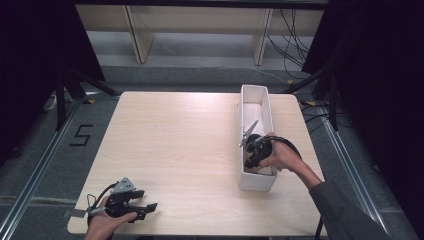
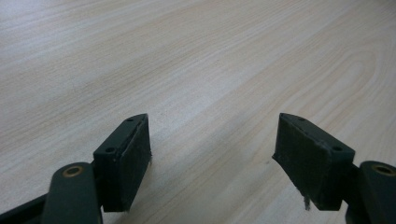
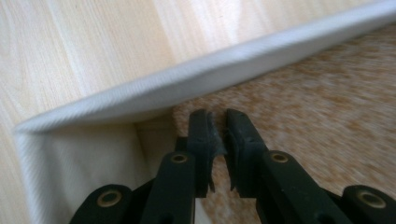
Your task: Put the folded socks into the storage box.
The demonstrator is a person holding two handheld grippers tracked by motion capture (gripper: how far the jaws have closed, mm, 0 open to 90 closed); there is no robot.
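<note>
A pale wood-grain table [image 1: 190, 145] with rounded corners stands on grey floor [image 1: 45, 160], bearing a long white bin [image 1: 256, 180] set lengthwise near its right edge, while the left gripper [image 1: 150, 207] rests at the near left corner, the remaining surface bare.

A white box [image 1: 256, 102] with speckled tan floor sits on pale wood-grain table [image 1: 175, 140].

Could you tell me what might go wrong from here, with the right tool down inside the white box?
The right tool sits low in the near end of the white box, close to its wall; lifting carelessly could catch the rim and tip or drag the box. Its jaws look nearly closed with nothing visibly between them, so any grasp may have missed. The left tool rests open, apart, and cannot steady the box.
</note>
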